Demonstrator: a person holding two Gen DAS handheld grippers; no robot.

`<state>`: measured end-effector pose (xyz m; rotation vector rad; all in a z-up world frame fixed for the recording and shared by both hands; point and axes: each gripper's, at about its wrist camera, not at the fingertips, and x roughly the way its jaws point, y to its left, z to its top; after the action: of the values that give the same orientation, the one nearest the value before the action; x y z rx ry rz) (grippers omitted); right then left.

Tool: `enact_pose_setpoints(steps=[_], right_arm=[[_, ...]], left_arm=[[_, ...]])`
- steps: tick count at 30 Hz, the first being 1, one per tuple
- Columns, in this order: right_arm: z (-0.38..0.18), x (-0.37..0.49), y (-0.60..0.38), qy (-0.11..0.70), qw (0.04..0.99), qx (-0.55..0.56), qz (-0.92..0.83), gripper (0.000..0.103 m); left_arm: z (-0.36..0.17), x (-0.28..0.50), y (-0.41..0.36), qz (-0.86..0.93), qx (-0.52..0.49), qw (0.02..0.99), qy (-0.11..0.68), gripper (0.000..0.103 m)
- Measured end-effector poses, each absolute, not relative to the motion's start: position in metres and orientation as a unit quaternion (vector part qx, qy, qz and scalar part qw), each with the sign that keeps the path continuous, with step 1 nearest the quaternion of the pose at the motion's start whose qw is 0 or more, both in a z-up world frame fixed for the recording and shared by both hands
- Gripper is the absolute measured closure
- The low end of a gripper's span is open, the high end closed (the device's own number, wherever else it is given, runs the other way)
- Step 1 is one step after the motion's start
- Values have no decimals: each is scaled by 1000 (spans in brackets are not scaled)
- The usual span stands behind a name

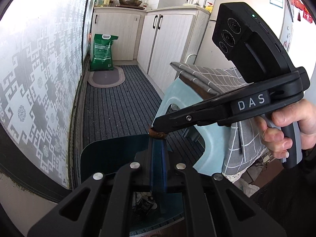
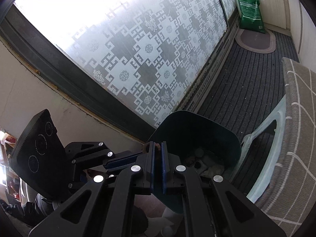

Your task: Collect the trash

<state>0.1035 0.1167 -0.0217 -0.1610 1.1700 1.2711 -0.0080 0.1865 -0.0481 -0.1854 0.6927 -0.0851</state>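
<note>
You've got two grippers over the one dark bin: right gripper pinching one brown scrap above its rim, left gripper pressed together, the bin's contents too murky to count.

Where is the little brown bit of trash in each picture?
Left wrist view: brown trash sits mid-frame, pinched at the right gripper tip, above the dark bin.
Right wrist view: it sits left of centre, between that gripper's blue pads.
Shared landmark: green bag.
</note>
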Motion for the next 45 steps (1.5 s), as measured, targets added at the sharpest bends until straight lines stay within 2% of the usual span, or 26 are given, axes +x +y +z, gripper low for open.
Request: enact_pose_setpoints(steps=[8,9,11,23,26,28,30,31,33,34,37,39,42,44,45], right_arm=[[-43,94,136,536,642,-100,540,95],[-46,93,139,538,643,-102,535,87],[-49,92,140,537,654,-111,521,79],[-44,94,132,527,671,-120,508,79],[-31,92,125,517,681,-114,506,79],[-21,91,115,508,690,-111,503,79],[-9,86,103,493,702,-114,501,77],[-2,84,97,487,705,-111,502,73],[13,78,82,473,714,-106,505,53],[22,74,75,461,722,-112,503,51],[46,54,48,425,743,-129,502,39],[60,36,27,393,756,-154,500,25],[84,12,-14,349,773,-175,500,10],[97,2,-45,330,786,-173,493,3],[103,-2,-59,324,793,-170,488,3]], left_arm=[[-75,-6,204,-18,-106,916,387,91],[-80,-4,207,-13,-111,910,398,87],[-90,-2,211,-3,-116,901,418,86],[-96,-5,207,-16,-116,893,434,74],[-91,-13,200,-8,-118,896,428,68],[-88,-22,193,4,-109,902,417,53],[-81,-36,184,8,-105,913,395,46],[-78,-42,180,15,-102,917,384,40],[-69,-59,173,27,-107,927,359,30],[-65,-66,170,36,-107,931,348,21],[-48,-90,152,65,-100,940,320,12],[-36,-105,142,73,-98,946,301,5],[-24,-124,128,84,-95,948,291,3],[-19,-135,121,108,-91,947,288,3],[-18,-140,118,117,-90,947,286,3]])
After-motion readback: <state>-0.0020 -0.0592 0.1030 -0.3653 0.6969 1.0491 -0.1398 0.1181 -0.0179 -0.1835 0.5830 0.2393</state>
